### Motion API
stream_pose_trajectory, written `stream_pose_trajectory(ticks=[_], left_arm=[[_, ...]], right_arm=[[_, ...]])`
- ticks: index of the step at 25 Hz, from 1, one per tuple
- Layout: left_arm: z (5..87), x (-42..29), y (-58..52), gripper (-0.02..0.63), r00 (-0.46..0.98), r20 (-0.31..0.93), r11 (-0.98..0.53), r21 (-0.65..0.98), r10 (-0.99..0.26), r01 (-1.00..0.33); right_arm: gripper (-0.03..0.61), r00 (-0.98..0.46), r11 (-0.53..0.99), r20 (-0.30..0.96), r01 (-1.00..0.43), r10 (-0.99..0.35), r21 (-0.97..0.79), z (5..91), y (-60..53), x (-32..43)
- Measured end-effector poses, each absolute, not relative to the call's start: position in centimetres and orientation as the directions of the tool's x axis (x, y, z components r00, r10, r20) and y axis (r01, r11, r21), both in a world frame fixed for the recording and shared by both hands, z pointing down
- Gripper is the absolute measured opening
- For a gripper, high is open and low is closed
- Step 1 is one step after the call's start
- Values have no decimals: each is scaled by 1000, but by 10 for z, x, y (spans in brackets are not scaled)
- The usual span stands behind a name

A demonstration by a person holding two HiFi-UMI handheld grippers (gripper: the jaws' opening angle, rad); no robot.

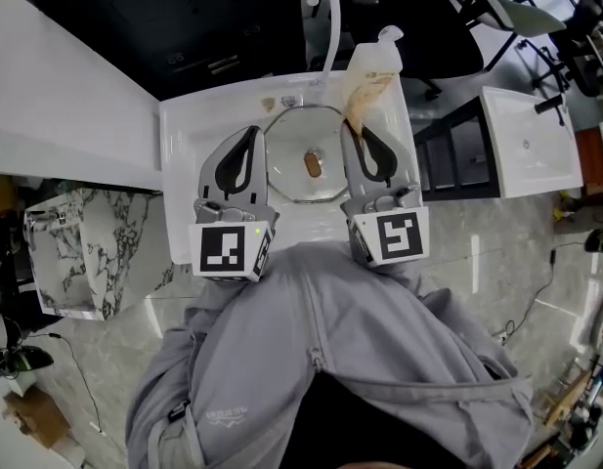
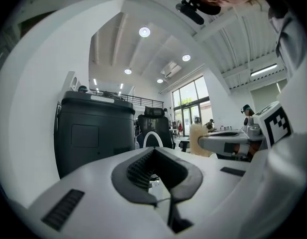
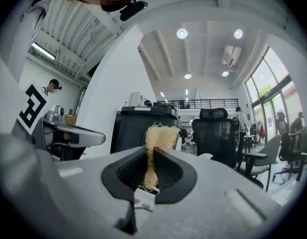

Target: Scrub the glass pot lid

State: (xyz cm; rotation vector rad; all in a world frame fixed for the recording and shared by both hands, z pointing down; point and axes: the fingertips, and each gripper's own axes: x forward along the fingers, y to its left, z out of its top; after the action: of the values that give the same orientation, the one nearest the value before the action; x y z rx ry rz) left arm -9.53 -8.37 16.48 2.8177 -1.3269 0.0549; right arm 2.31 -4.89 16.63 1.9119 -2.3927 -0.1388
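The white sink (image 1: 184,164) filled the middle of the head view, with its faucet (image 1: 330,18) arching over the back edge. The glass pot lid (image 1: 291,154) lay flat in the centre of the basin, knob (image 1: 314,164) upward, and nothing touched it. Both tools hung over the front edge of the sink, one at each side of the lid and clear above it.

The left gripper (image 1: 250,135) had its jaws pressed together on nothing; its own view showed the dark pads (image 2: 138,171) meeting, with only the room beyond. The right gripper (image 1: 355,130) was clamped on a tan fibrous scrubber (image 3: 160,133), most likely a loofah pad, which stood up out of the closed jaws and reached toward the back right corner of the sink in the head view.

As for progress, the scrubber was in hand but not on the glass. No suds or running water showed, and the lid was too small to judge clean or dirty, so the scrubbing looked either not yet begun or paused. Bringing the pad down onto the lid, perhaps with the empty gripper steadying the rim, seemed to remain
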Motion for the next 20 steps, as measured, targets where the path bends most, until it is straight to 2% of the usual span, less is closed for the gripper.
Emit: stream_pose_trajectory(ticks=[20], left_arm=[[193,-62,-63,6,604,45,-605,-13,-796,-796]], right_arm=[[31,-300,299,4,-951,-954,83,198,-41,52]])
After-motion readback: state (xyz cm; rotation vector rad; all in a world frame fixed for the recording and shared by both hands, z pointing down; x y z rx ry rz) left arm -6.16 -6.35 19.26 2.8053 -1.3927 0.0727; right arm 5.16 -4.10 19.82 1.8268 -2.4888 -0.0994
